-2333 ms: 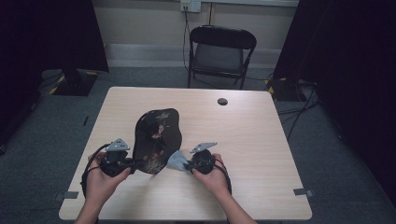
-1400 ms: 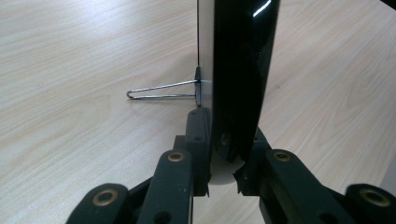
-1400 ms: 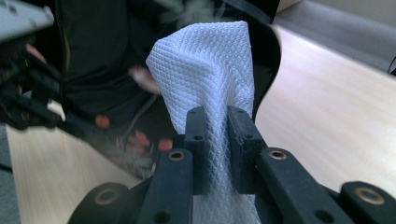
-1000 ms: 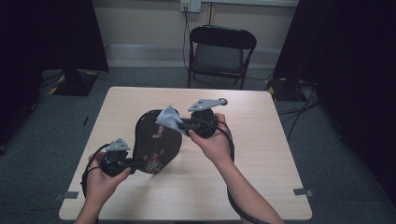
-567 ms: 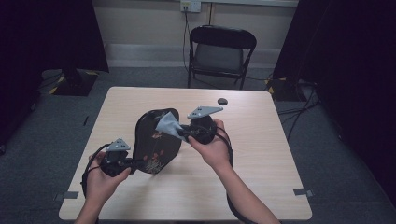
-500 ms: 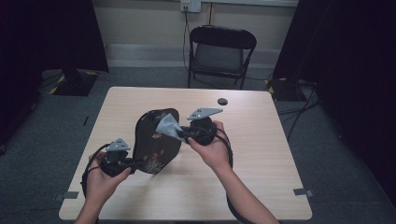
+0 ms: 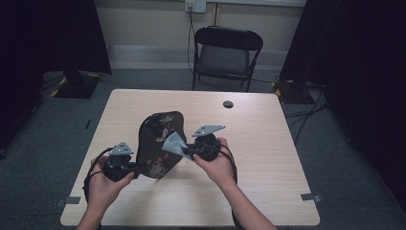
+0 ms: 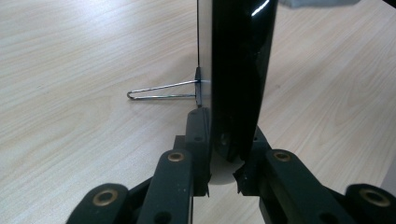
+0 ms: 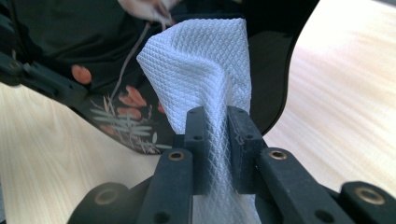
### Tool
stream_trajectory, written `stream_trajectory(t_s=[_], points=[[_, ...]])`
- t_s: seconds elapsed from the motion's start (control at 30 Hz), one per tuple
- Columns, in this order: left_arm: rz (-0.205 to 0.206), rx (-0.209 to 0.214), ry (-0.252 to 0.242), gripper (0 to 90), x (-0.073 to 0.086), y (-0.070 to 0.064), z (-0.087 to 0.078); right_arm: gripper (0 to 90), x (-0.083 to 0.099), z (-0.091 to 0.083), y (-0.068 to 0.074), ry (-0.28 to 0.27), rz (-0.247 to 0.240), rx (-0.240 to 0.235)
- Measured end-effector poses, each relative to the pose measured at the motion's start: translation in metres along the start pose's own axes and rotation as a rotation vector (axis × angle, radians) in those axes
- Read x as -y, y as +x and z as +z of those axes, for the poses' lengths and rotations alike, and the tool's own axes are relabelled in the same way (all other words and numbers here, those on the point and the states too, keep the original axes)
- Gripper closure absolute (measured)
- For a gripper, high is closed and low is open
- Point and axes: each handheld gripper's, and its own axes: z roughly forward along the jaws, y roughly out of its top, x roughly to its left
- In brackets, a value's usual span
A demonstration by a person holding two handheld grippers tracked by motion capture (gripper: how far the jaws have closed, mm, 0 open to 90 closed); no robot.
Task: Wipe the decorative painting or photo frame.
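Note:
A black lacquered plate (image 7: pixel 157 139) with a floral pattern stands on edge on the table. My left gripper (image 7: pixel 136 168) is shut on its lower left rim. In the left gripper view the glossy plate edge (image 8: pixel 238 70) sits between the jaws of that gripper (image 8: pixel 224 149), and a thin wire stand (image 8: pixel 161 91) sticks out from the plate's back. My right gripper (image 7: pixel 189 152) is shut on a pale grey-white cloth (image 7: pixel 173 143) that lies against the plate's right face. The right gripper view shows the waffle-textured cloth (image 9: pixel 201 65) pinched by the gripper (image 9: pixel 217 126) in front of the plate (image 9: pixel 93 37).
The light wooden table (image 7: pixel 268 143) carries a small round black object (image 7: pixel 228 104) near its far edge. A black folding chair (image 7: pixel 225 52) stands behind the table. Dark curtains hang on both sides, and cables lie on the floor at right.
My right gripper lifted the cloth from the plate's lower right up to its top, then brought it back down across the face. The left gripper and the plate stayed put.

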Motion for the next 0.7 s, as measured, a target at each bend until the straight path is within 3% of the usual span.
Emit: stream_trajectory(t_s=[0.7], points=[[-0.001, 0.001, 0.0, 78.7, 0.0, 0.0, 0.0, 79.8, 0.043, 0.029, 0.0, 0.075, 0.035, -0.01]])
